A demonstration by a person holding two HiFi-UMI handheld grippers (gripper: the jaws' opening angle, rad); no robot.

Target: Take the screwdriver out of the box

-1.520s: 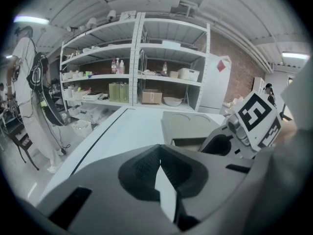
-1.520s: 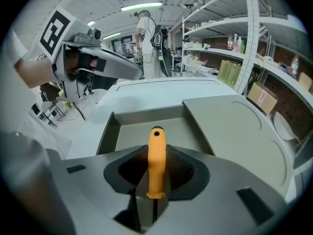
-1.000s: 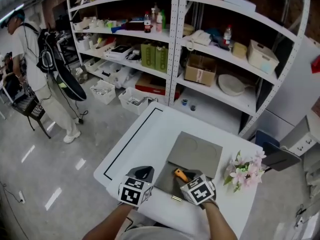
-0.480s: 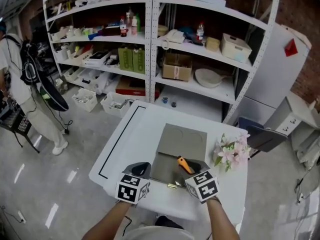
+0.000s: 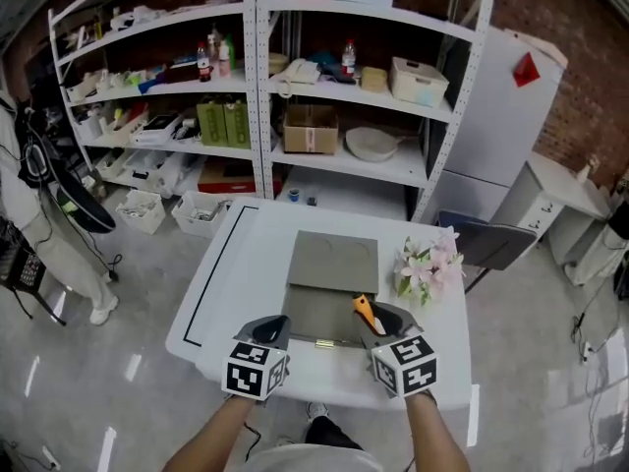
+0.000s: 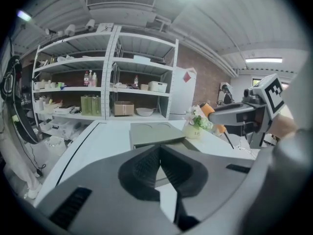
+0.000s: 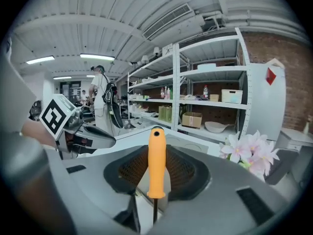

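My right gripper [image 5: 378,316] is shut on the screwdriver [image 5: 365,312], whose orange handle [image 7: 156,160] stands upright between the jaws with the thin dark shaft below it. It hangs above the near right corner of the open grey box [image 5: 313,313]; the box's lid [image 5: 332,262] lies flat behind. My left gripper [image 5: 270,328] hovers at the box's near left corner, pads together and nothing between them [image 6: 159,165]. In the left gripper view the box [image 6: 151,133] lies ahead and the right gripper [image 6: 234,115] with the handle shows on the right.
The box lies on a white table [image 5: 246,264] with a black line down its left side. A pot of pink flowers [image 5: 425,264] stands right of the lid. Shelving [image 5: 295,116] and a white cabinet [image 5: 496,116] are behind. A person [image 5: 39,214] stands far left.
My right gripper has risen with the screwdriver, lifting it clear of the box and turning the handle upright. The left gripper has drifted a little, and the head view has swung.
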